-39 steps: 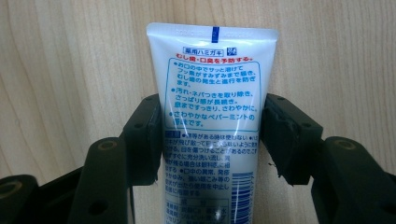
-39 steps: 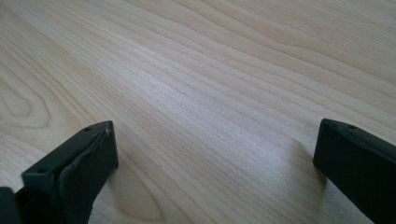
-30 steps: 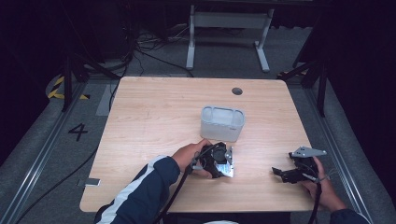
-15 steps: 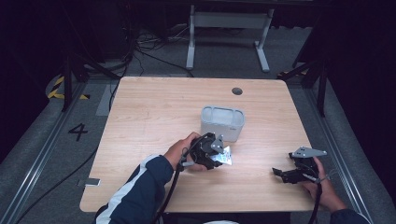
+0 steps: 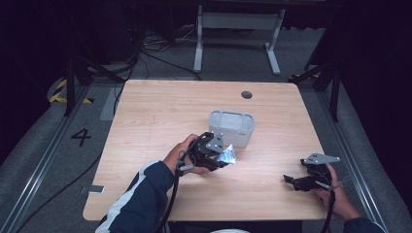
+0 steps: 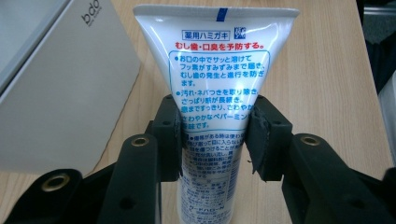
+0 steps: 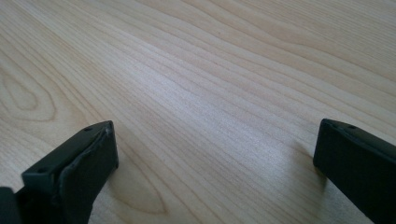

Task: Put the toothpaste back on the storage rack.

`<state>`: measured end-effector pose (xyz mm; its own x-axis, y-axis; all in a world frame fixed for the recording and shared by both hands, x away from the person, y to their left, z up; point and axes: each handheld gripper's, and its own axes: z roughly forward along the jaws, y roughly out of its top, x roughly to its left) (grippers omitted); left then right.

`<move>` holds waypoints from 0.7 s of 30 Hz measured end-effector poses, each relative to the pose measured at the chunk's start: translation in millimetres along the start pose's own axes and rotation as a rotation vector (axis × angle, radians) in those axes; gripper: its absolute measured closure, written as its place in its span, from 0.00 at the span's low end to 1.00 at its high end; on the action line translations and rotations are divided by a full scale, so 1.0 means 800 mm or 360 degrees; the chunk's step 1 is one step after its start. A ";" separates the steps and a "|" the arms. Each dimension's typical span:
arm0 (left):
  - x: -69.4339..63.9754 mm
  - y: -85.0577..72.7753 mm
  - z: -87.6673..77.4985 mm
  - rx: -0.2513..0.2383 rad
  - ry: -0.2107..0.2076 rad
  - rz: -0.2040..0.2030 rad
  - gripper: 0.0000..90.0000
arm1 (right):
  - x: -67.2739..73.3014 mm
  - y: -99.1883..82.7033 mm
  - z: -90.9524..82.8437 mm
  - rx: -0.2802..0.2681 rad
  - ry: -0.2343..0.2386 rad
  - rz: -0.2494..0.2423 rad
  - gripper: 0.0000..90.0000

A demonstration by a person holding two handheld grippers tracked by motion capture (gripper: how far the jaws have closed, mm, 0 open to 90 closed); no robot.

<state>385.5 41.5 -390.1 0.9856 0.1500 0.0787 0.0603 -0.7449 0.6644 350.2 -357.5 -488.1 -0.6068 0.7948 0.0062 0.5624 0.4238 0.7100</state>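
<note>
White toothpaste tube (image 6: 219, 84) with red and blue Japanese print, flat crimped end at the top of the left gripper view, body pinched at centre frame; in the high view (image 5: 227, 155), just below the grey bin (image 5: 232, 127).

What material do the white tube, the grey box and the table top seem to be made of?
Tube: probably soft plastic, glossy; it shines and dents between the left gripper pads.
Box: matte pale grey, likely plastic; from above its walls look slightly translucent.
Table: light wood or wood-look laminate, with visible grain and a satin sheen.
</note>
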 end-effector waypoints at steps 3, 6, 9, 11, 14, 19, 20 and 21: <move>0.001 -0.008 -0.005 -0.0072 0.0002 -0.0017 0.69 | 0.000 0.000 0.000 -0.0001 0.0003 0.0000 0.00; 0.002 -0.014 -0.009 -0.0126 0.0003 -0.0040 0.69 | 0.000 0.000 0.000 -0.0001 0.0002 0.0000 0.00; 0.002 -0.018 -0.014 -0.0200 0.0028 -0.0065 0.70 | 0.000 0.000 0.000 -0.0001 0.0003 -0.0001 0.00; 0.002 -0.018 -0.018 -0.0236 0.0024 -0.0071 0.70 | 0.000 0.000 0.000 -0.0001 0.0004 -0.0002 0.00; 0.001 -0.016 -0.022 -0.0282 0.0027 -0.0074 0.70 | 0.000 0.000 0.000 0.0000 0.0003 -0.0002 0.00; -0.002 -0.011 -0.029 -0.0361 0.0029 -0.0086 0.71 | 0.000 0.000 0.000 -0.0001 0.0004 -0.0002 0.00; -0.003 -0.010 -0.030 -0.0373 0.0032 -0.0090 0.71 | 0.000 0.000 0.000 -0.0001 0.0004 -0.0002 0.00; -0.003 -0.009 -0.032 -0.0387 0.0039 -0.0080 0.71 | 0.000 0.000 0.000 -0.0001 0.0004 -0.0002 0.00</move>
<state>378.5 62.7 -376.0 0.9780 0.2006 0.0572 0.0662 -0.5584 0.8270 349.8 -357.8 -488.1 -0.6088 0.7933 0.0072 0.5613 0.4242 0.7106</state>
